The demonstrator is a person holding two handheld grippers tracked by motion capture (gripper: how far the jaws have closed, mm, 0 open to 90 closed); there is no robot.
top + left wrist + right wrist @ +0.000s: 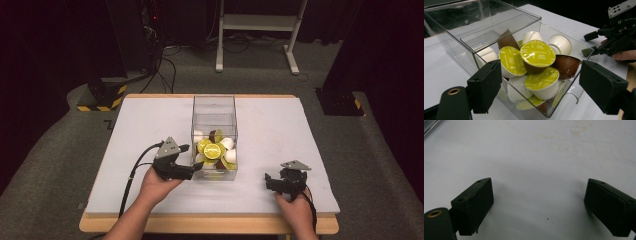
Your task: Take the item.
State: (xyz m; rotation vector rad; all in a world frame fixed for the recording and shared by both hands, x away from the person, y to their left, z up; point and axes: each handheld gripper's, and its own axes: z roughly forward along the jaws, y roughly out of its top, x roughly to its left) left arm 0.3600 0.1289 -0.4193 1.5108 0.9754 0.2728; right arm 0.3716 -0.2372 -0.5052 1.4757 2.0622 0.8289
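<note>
The left gripper [192,156], jaws wide and empty, sits just left of the capsule box [214,137] at frame centre, far nearer than the open right gripper [270,180].

Clear box [214,112] on white table [135,135]

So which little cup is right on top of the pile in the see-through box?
Find the clear plastic box in the middle of the white table. Inside it lies a heap of coffee capsules, just ahead of the left gripper. The top capsule sits in the middle with its round yellow-green foil lid facing up, marked "cappuccino", while its neighbours are tipped sideways or show plain white or brown bodies.
</note>
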